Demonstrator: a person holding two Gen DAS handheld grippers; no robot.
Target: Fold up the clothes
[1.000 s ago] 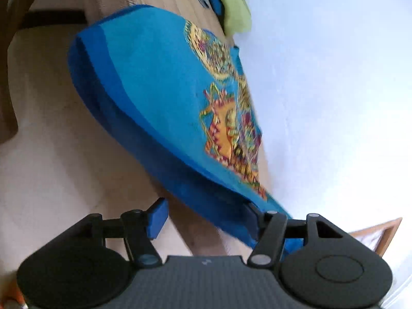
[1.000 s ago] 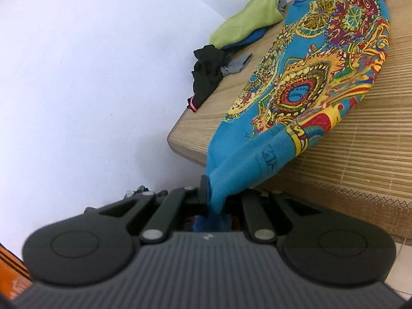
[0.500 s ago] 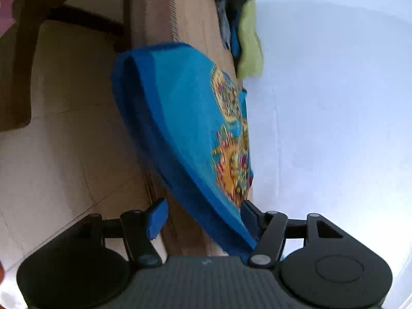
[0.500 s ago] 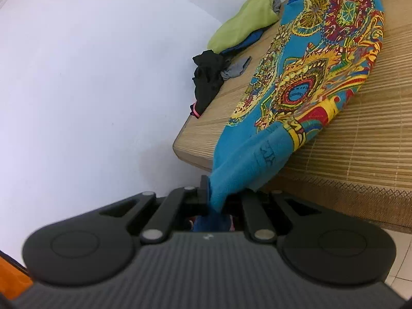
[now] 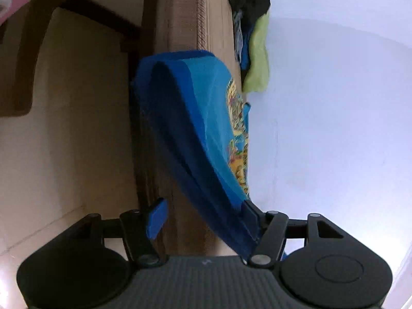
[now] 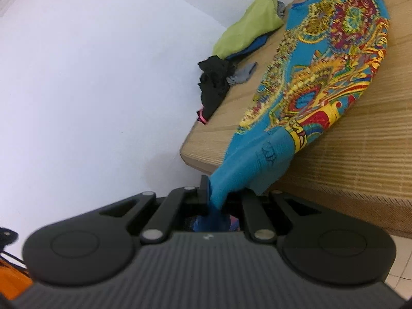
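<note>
The blue patterned garment (image 6: 322, 77) lay stretched over the slatted tabletop (image 6: 373, 149), one corner pinched in the right claw (image 6: 221, 200). The left claw (image 5: 203, 216) gaped wide, fabric draped against one finger. A lime-green cloth (image 6: 247, 25) and black clothing (image 6: 213, 82) sat near the wall.

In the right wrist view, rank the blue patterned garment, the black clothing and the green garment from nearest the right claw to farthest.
1. Blue patterned garment: clamped in the right claw.
2. Black clothing: mid-distance, near the bed's wall-side edge.
3. Green garment: farthest, against the wall.
</note>
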